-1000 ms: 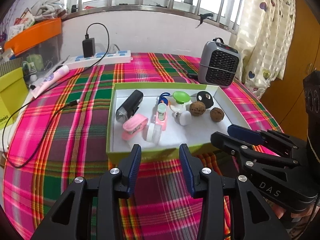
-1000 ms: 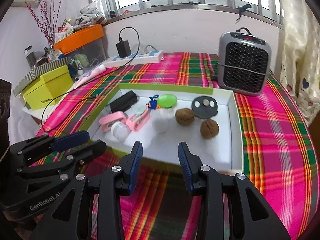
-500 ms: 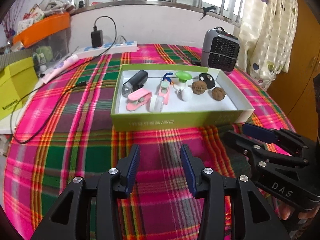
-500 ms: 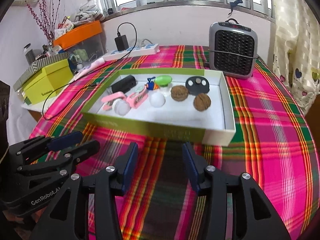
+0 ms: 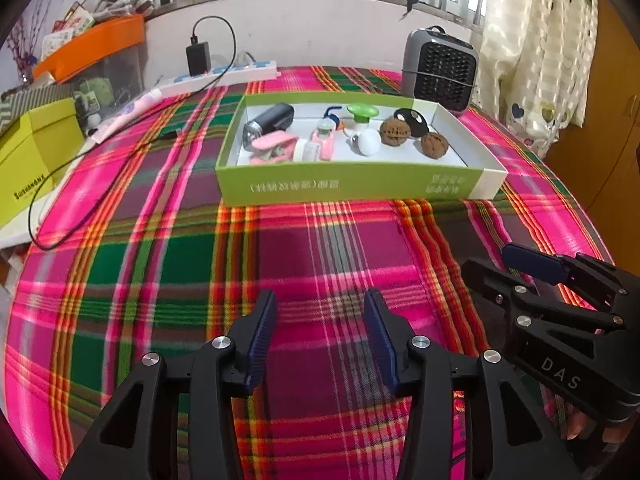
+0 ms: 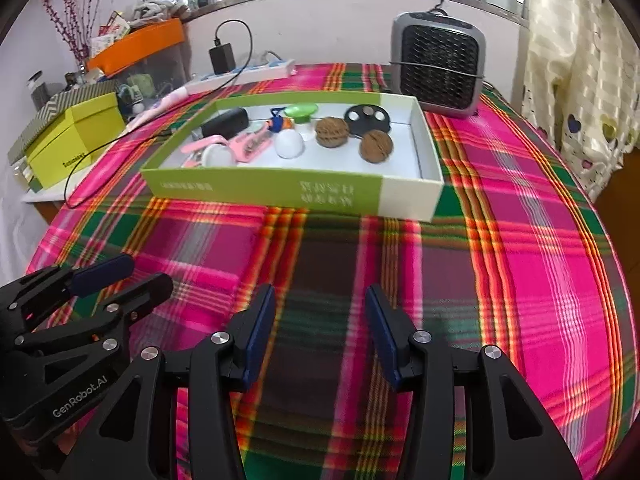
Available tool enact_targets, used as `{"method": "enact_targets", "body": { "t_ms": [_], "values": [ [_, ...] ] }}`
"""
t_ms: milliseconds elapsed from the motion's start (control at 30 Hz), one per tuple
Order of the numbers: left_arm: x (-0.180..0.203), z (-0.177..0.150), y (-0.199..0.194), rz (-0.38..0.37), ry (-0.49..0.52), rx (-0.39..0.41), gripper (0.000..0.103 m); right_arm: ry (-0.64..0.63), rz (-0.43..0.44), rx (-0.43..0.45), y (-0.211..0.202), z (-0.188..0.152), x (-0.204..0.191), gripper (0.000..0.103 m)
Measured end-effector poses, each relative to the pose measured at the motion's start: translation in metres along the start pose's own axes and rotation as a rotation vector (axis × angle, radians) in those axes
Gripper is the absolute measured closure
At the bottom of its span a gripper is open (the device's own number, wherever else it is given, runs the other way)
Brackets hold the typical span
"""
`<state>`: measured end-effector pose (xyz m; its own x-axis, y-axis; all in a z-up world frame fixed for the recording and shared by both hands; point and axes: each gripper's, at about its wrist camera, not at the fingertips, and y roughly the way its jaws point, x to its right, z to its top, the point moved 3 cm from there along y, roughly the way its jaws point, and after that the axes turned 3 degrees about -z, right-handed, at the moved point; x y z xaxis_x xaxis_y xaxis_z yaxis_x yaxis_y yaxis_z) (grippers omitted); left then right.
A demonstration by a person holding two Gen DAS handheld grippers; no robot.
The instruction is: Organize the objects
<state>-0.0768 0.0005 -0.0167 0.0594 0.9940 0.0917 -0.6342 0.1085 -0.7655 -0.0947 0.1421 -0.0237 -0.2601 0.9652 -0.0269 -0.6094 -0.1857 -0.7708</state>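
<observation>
A green-walled box (image 5: 352, 185) (image 6: 280, 192) stands mid-table on the plaid cloth. In it lie a black flashlight (image 5: 269, 124), pink clips (image 5: 272, 148), a white egg-shaped item (image 5: 369, 142), a green-capped piece (image 5: 362, 112), a black disc (image 5: 412, 120) and two walnuts (image 5: 434, 145) (image 6: 331, 131). My left gripper (image 5: 320, 332) is open and empty, well short of the box. My right gripper (image 6: 320, 328) is open and empty too, beside the left one; it shows in the left wrist view (image 5: 532, 272).
A grey heater (image 5: 440, 68) stands behind the box at right. A power strip (image 5: 224, 76) with a black charger and cable lies at back left. A yellow box (image 5: 32, 160) and an orange-lidded bin (image 5: 92, 44) stand at left. Curtain at right.
Both grippers have pulled back from the box toward the table's near side. The box now sits farther away. Both stay open and empty.
</observation>
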Motion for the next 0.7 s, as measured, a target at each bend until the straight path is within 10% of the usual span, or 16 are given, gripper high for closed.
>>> {"method": "enact_targets", "body": {
  "t_ms": [700],
  "values": [
    [0.0066,-0.0067,-0.0024,0.064,-0.013,0.007,0.056,-0.009,-0.068,-0.013,-0.0023,-0.0048,0.0071,0.047]
  ]
}}
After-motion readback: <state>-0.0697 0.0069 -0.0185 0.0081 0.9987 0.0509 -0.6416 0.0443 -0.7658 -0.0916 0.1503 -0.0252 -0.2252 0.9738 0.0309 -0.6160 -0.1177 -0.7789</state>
